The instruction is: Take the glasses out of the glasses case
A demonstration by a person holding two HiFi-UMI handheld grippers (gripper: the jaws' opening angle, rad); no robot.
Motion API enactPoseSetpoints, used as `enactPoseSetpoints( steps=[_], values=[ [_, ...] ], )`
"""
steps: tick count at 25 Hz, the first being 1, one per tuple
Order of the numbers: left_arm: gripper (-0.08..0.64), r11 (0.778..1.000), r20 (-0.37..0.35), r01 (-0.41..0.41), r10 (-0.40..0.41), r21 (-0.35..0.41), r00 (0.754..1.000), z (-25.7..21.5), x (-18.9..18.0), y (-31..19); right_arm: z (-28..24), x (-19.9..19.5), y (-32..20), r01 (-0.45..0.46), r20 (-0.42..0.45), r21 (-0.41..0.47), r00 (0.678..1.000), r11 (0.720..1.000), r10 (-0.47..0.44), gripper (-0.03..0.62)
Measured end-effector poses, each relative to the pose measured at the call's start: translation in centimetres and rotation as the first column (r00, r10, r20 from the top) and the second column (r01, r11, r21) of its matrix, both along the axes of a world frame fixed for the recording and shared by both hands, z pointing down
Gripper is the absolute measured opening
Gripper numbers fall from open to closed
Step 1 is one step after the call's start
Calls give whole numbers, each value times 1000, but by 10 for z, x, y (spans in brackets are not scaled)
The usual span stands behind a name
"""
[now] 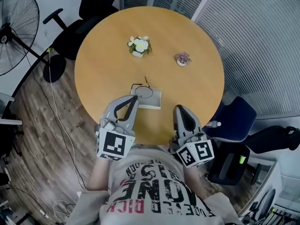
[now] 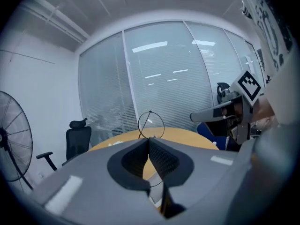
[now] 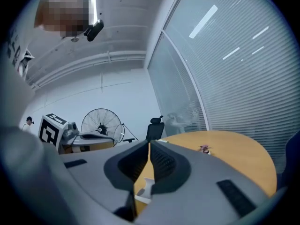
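Thin black wire-framed glasses (image 1: 146, 92) hang just above the white glasses case (image 1: 154, 102), which lies open on the round wooden table (image 1: 197, 88). My left gripper (image 1: 136, 97) is shut on the frame. In the left gripper view one round lens rim (image 2: 151, 124) stands up above the closed tips of the left gripper (image 2: 149, 140), and the wire runs on below them. My right gripper (image 1: 179, 108) hovers over the table's near edge to the right of the case, shut with nothing in it. The right gripper view shows the closed right gripper (image 3: 149, 143) with the case (image 3: 144, 191) below.
A white flower ornament (image 1: 139, 45) and a small pink ornament (image 1: 183, 58) stand on the far half of the table. A black office chair (image 1: 75, 27) and a floor fan (image 1: 16, 32) are at the left, a blue chair (image 1: 234, 121) at the right. Glass walls with blinds stand behind.
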State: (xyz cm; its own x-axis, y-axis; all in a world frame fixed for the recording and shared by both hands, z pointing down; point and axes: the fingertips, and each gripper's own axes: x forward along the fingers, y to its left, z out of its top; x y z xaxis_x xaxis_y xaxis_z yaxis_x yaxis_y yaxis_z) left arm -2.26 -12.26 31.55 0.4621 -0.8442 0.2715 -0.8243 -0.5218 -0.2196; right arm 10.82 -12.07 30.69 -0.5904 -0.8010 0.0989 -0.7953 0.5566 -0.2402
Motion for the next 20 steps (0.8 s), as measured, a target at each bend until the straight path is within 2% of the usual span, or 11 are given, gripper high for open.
enactPoseSetpoints(
  steps=[3, 7, 11, 15, 20],
  values=[
    [17, 997, -78, 53, -49, 58, 996, -17, -15, 7, -13, -8, 2, -1, 6, 37, 1000, 999, 1, 21],
    [17, 987, -217, 152, -136, 60, 967, -29, -34, 22, -28, -17, 10, -9, 16, 78, 1000, 997, 7, 21],
    [17, 968, -265, 226, -190, 111, 945, -40, -47, 39, -38, -22, 22, -1, 10, 110, 1000, 994, 0, 21],
    [17, 946, -334, 278, -212, 164, 918, -54, -47, 57, -42, -17, 34, 20, 3, 115, 1000, 993, -20, 21],
    [17, 935, -365, 314, -238, 166, 900, -55, -34, 79, -47, -1, 48, 32, 3, 126, 999, 992, -33, 21]
  ],
)
